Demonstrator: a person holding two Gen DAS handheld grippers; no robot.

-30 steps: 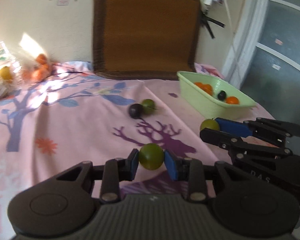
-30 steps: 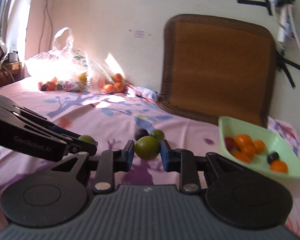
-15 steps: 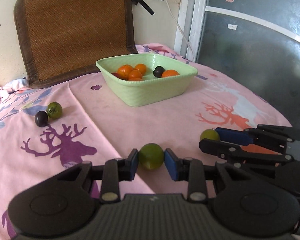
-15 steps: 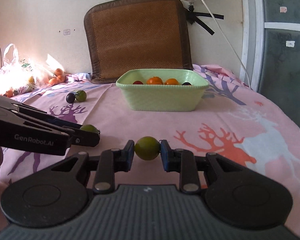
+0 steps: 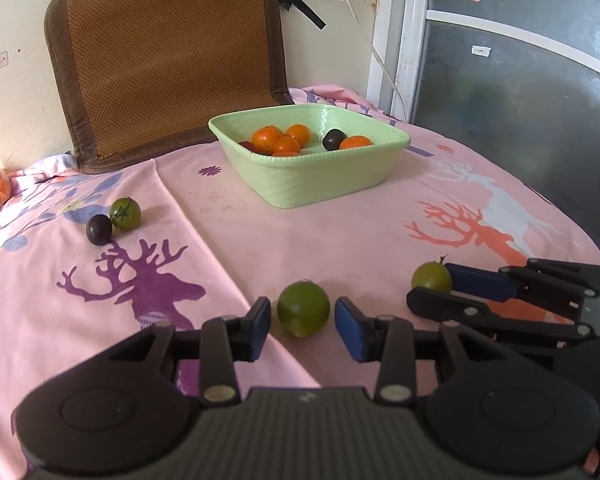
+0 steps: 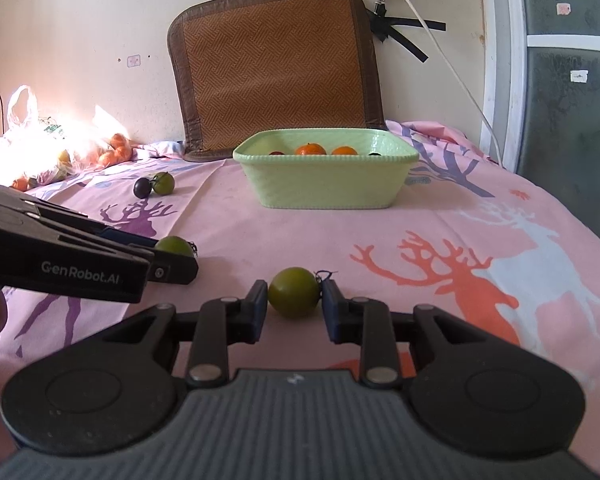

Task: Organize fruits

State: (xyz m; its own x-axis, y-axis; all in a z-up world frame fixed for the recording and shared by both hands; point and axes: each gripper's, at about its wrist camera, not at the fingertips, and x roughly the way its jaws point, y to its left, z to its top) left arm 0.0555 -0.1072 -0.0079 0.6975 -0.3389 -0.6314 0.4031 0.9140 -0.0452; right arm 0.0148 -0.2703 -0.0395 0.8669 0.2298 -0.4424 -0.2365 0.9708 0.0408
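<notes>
**Two green fruits set down short of the green basket**

Nearest the left wrist camera, the left gripper is low over the pink tablecloth with its jaws opening. A green fruit sits on the cloth between the blue pads, and a gap shows on each side of it, so the pads are not pressing it.

Just to its right, the right gripper is also opening. A second green fruit rests on the cloth between its fingers. Only a thin gap shows on either side, and the fruit's stalk lies against the right pad.

Both fruits lie well in front of the green basket, on the near side of it.

To the left of the basket and a little nearer, a dark plum and a green tomato touch each other on the cloth.

The basket itself holds several oranges and a dark plum.

Behind the basket, a woven brown mat leans against the wall. Far to the basket's left, a plastic bag of fruit sits in bright sunlight.
</notes>
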